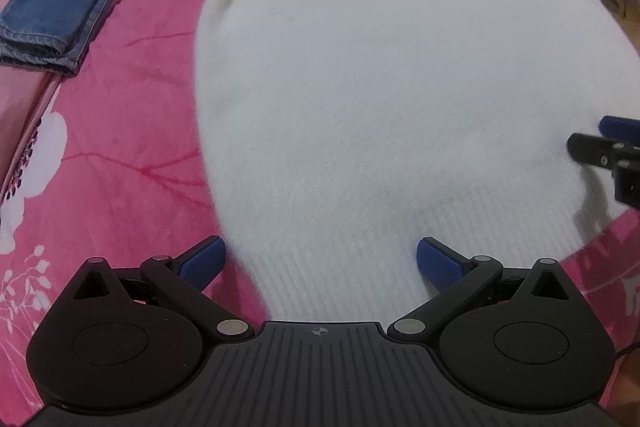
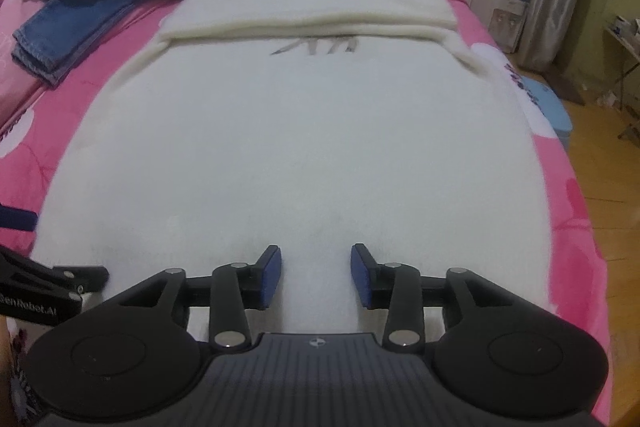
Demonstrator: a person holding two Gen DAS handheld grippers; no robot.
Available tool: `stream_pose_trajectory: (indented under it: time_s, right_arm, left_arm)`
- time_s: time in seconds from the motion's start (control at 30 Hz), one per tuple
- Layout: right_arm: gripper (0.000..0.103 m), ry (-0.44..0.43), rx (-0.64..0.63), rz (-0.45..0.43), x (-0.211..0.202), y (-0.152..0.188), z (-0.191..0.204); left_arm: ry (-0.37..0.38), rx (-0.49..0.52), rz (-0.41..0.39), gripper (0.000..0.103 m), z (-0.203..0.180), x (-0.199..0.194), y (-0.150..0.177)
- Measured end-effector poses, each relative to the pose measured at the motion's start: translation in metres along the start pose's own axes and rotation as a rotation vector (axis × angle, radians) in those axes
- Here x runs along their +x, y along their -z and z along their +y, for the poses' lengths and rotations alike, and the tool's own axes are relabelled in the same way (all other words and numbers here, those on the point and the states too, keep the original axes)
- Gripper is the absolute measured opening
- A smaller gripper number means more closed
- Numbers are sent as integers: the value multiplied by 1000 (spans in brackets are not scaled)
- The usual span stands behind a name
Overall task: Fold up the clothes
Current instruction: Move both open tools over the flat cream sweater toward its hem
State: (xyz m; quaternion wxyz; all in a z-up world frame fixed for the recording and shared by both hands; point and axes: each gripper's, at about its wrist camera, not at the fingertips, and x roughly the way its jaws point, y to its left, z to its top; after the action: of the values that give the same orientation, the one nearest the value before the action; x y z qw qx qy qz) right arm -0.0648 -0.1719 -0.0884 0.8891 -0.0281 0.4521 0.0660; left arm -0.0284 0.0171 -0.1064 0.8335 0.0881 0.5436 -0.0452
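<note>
Blue textured pads (image 1: 202, 261) of the left gripper (image 1: 318, 259) stand wide apart; the right gripper (image 2: 316, 275) is released too, over the fuzzy white ribbed sweater (image 2: 300, 147) spread flat ahead on the pink bedspread (image 1: 120, 147).

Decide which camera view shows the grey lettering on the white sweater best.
The right wrist view: the grey lettering sits central and whole on the white sweater. The left wrist view shows it smaller and blurrier near the top.

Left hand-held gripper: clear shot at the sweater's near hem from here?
Probably yes. The left hand-held gripper is open right over the white sweater, its ribbed hem between the fingers, nothing in the way.
</note>
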Motion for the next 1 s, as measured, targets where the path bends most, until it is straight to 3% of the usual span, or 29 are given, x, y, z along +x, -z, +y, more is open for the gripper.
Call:
stream_pose_trajectory:
  time_s: [0.07, 0.8, 1.0]
  right_arm:
    - [56, -8, -1, 4, 1, 1, 1]
    - [78, 33, -88, -4, 6, 12, 19]
    - [97, 27, -74, 22, 8, 13, 19]
  left_arm:
    - [4, -5, 2, 103, 1, 0, 0]
    - [16, -20, 8, 103, 4, 3, 0]
    - [18, -21, 8, 103, 4, 3, 0]
